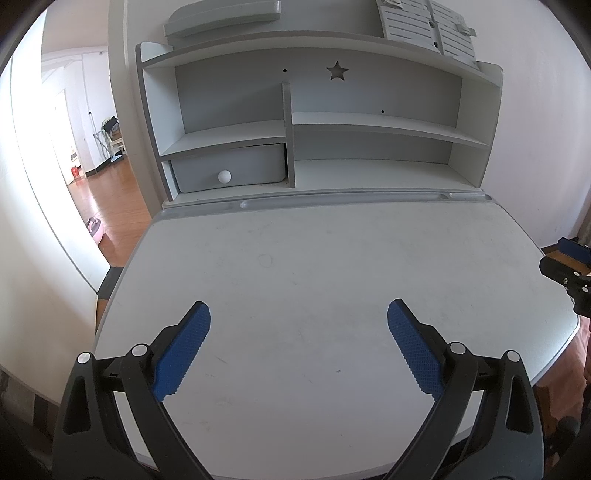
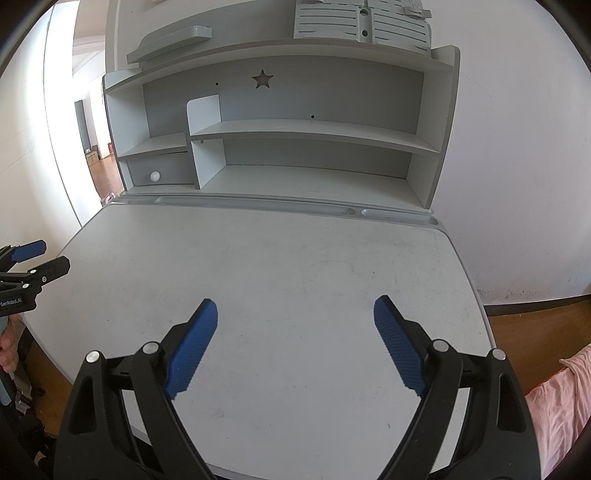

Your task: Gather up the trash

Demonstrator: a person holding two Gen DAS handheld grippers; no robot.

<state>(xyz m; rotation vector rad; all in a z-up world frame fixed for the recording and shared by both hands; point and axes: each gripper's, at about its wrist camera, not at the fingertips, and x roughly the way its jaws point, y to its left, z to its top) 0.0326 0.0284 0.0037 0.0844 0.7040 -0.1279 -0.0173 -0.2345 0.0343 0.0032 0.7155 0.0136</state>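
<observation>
**Grippers over the desk, both wide apart**

Left gripper (image 1: 298,314) and right gripper (image 2: 295,310) both hovered over the white desk (image 1: 332,258), jaws spread, holding nothing. Couldn't spot any trash in either view. The drawer (image 1: 236,166) under the shelf (image 1: 369,125) was shut.

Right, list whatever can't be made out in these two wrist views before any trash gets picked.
- Inside of the grey drawer with the round white knob: shut front hides it in both views.
- Grey slatted panels on top of the grey shelf unit: cut off by the top edge.
- Pink bowl-like thing on the wooden floor: small, half behind the white wall.
- Floor under the white desk top: hidden by the desk.
</observation>
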